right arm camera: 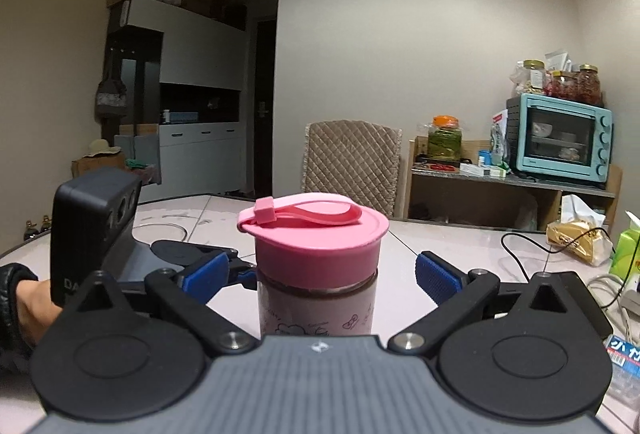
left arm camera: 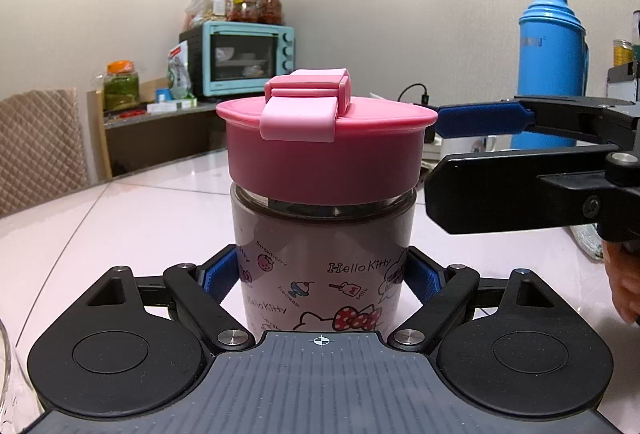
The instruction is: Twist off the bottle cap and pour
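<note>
Bottle (left arm camera: 324, 266) clamped in left gripper (left arm camera: 322, 276); right gripper (right arm camera: 318, 272) spread wide around cap (right arm camera: 316, 238).

Glossy pale tiled table (left arm camera: 120, 218) with household items on it

1 Hello Kitty bottle (left arm camera: 320, 274) stands upright at its middle; a blue thermos (left arm camera: 552, 74), a white mug (left arm camera: 468, 150), a black cable (right arm camera: 532, 246) and a wrapped snack packet (right arm camera: 576, 238) sit toward its far side.

1. The bottle (left arm camera: 320, 274) stands upright on the worktop (left arm camera: 120, 218), its cap (left arm camera: 324, 150) on top.
2. The left claw (left arm camera: 320, 280) flanks the bottle's body.
3. The right claw (right arm camera: 320, 270) sits either side of the cap, apart from it.
4. A thermos (left arm camera: 552, 66) stands behind, to the right.
</note>
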The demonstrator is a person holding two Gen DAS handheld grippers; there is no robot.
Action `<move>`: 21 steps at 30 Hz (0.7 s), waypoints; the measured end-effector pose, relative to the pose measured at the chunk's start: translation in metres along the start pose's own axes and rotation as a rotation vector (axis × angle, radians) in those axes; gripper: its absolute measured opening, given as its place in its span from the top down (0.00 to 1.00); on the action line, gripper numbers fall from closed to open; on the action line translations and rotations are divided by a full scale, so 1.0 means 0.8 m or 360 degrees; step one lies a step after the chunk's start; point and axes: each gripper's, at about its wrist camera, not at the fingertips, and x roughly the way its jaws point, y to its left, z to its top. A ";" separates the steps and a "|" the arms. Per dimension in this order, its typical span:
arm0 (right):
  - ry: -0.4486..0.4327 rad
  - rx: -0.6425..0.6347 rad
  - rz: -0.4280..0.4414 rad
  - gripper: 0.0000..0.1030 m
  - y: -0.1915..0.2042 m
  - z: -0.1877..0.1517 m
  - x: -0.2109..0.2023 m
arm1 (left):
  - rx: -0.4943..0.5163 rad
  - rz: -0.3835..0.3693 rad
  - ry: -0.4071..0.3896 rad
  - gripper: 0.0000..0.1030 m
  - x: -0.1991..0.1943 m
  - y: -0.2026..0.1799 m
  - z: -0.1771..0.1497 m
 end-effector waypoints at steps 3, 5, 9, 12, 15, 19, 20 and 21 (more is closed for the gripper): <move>-0.0005 0.0006 -0.0035 0.02 0.005 0.001 0.004 | 0.0000 0.0000 0.0000 0.13 0.000 0.000 0.000; 0.0001 0.0022 -0.0074 0.02 0.006 0.002 0.009 | 0.0000 0.0000 0.0000 0.13 0.000 0.000 0.000; 0.0010 0.0029 -0.0100 0.02 0.009 0.004 0.018 | 0.0000 0.0000 0.0000 0.13 0.000 0.000 0.000; 0.0024 0.0027 -0.0103 0.03 0.011 0.006 0.024 | 0.0000 0.0000 0.0000 0.13 0.000 0.000 0.000; 0.0041 0.0021 -0.0106 0.03 0.012 0.007 0.031 | 0.0000 0.0000 0.0000 0.13 0.000 0.000 0.000; 0.0060 0.0024 -0.0124 0.03 0.012 0.010 0.039 | 0.0000 0.0000 0.0000 0.13 0.000 0.000 0.000; 0.0064 0.0026 -0.0127 0.03 0.013 0.011 0.041 | 0.0000 0.0000 0.0000 0.13 0.000 0.000 0.000; 0.0064 0.0027 -0.0128 0.03 0.014 0.011 0.041 | 0.0000 0.0000 0.0000 0.13 0.000 0.000 0.000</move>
